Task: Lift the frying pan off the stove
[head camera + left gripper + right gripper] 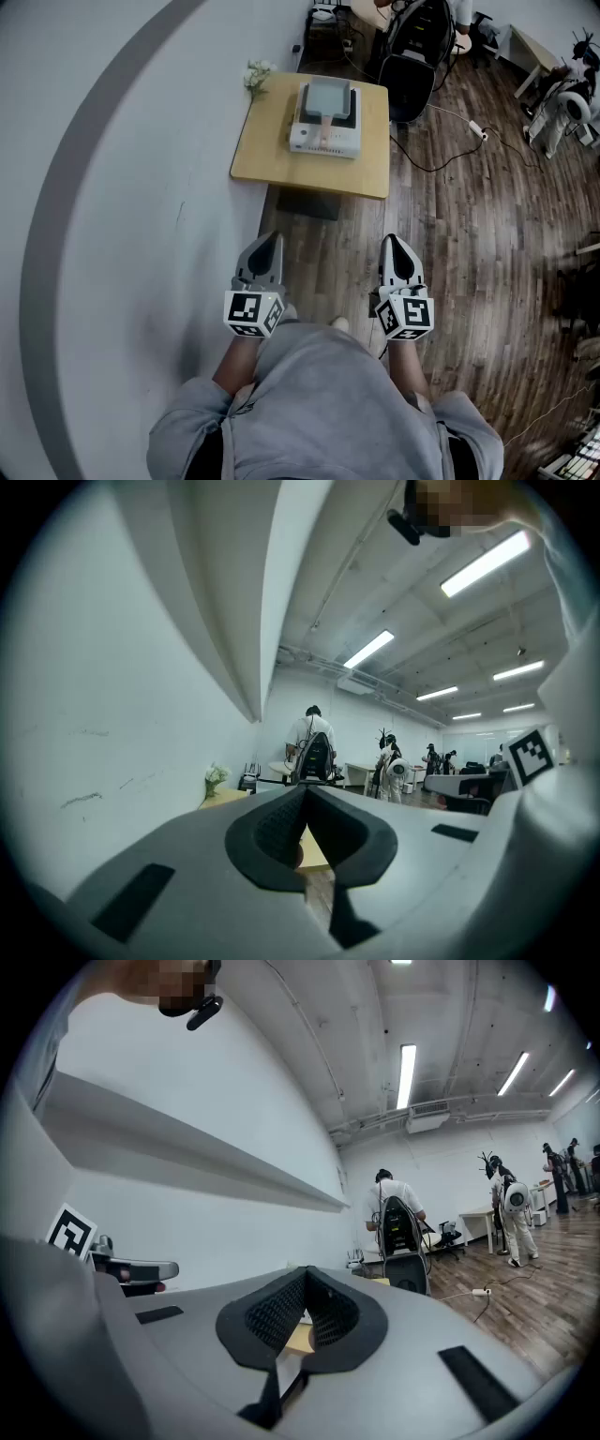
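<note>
A square grey frying pan (329,97) with a pale wooden handle (324,127) rests on a white portable stove (323,142) on a low wooden table (272,141) in the head view. My left gripper (269,240) and right gripper (394,242) are held side by side close to the person's body, over the wood floor and well short of the table. Both are shut with nothing in them. In the left gripper view the left gripper (305,794) points toward the table (225,797). My right gripper (305,1275) hides the pan in its own view.
A white wall with a grey band runs along the left. Small white flowers (257,77) stand at the table's far left corner. A black chair (412,56) stands behind the table, and a cable with a power strip (476,129) lies on the floor to the right. People stand far off.
</note>
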